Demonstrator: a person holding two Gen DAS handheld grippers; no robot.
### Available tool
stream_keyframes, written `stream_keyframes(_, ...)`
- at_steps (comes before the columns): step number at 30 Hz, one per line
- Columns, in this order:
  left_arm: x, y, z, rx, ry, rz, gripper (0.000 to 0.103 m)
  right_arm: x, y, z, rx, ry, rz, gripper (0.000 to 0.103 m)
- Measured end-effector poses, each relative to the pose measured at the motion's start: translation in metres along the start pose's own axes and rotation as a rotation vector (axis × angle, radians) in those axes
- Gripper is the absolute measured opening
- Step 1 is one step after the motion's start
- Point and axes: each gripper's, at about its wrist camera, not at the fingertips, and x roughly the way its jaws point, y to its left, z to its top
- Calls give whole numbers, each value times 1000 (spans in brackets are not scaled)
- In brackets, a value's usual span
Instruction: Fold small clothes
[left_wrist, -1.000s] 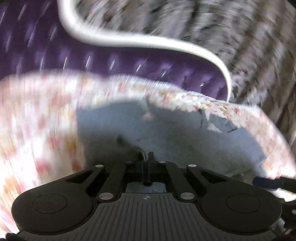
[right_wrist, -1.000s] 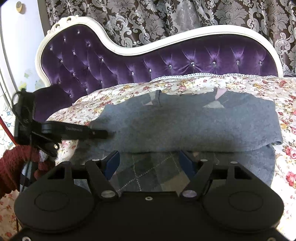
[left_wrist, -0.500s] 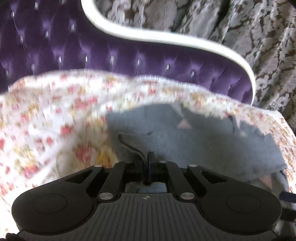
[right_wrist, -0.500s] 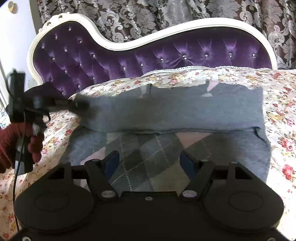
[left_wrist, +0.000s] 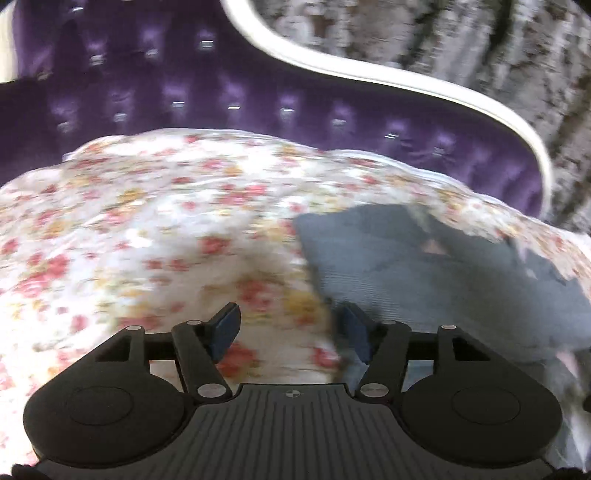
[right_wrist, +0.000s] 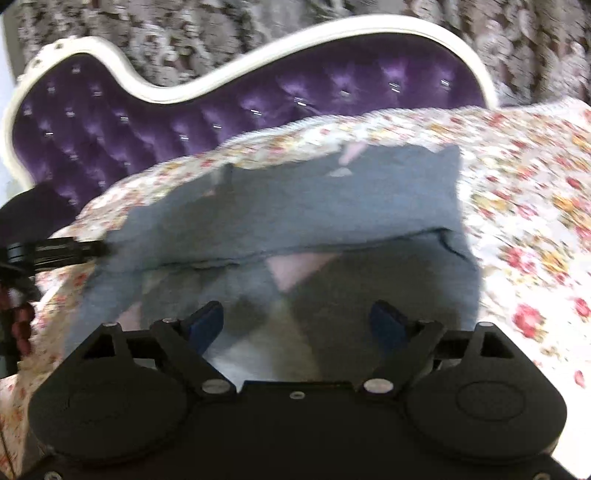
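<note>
Left wrist view: the left tongs are standing released, their blue-padded fingers spread apart with nothing between them, hovering over the floral bedspread. The grey sweater is lying on the bedspread to the right of the tongs; its near left edge is running just beside the right finger, and whether the two are touching cannot be told through the blur. A purple tufted headboard with a white curved frame is rising behind the bed, and a patterned curtain is hanging beyond it.

Right wrist view: the right tongs are likewise standing released, fingers wide apart and empty, poised above the near part of the grey sweater. The sweater is lying flat on the floral bedspread, with its upper part folded over so that a plain grey band is covering the far half, while the argyle front, with pale pink and light diamonds, is showing in the near half. The left tongs are reaching in from the left, their tip meeting the left end of the folded band. The purple headboard and curtain are filling the background.
</note>
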Motion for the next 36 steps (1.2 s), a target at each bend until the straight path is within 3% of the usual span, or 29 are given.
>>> stream_keyframes(3,-8,2,3,25,-15,59,60,1,-8,-1,32,8,-12,93)
stream_keyframes(10,-34,-29,-1,131,-115,-21,60,0,-8,0,30,-2,-12,97)
stream_keyframes(13,-34,-48,-16,227,-99,-57,60,1,-7,0,23,3,-11,97)
stream_keyframes(16,-26,-61,-33,344,-71,-45,60,2,-9,0,34,6,-4,98)
stream_keyframes(19,-16,-67,-41,396,-37,-31,60,2,-11,1,51,8,6,98)
stream_keyframes(24,-5,-55,-30,287,-55,31,60,2,-11,1,50,9,7,98)
stream_keyframes(26,4,-44,-27,224,-12,77,71,2,-11,0,44,10,4,98)
stream_keyframes(30,1,-14,-31,57,-27,93,75,1,-12,0,38,7,-9,98)
stream_keyframes(33,-4,-4,-34,24,-35,90,75,1,-17,-1,45,5,-52,98)
stream_keyframes(36,-5,-6,-34,64,-28,98,76,0,-23,0,67,-4,-70,98)
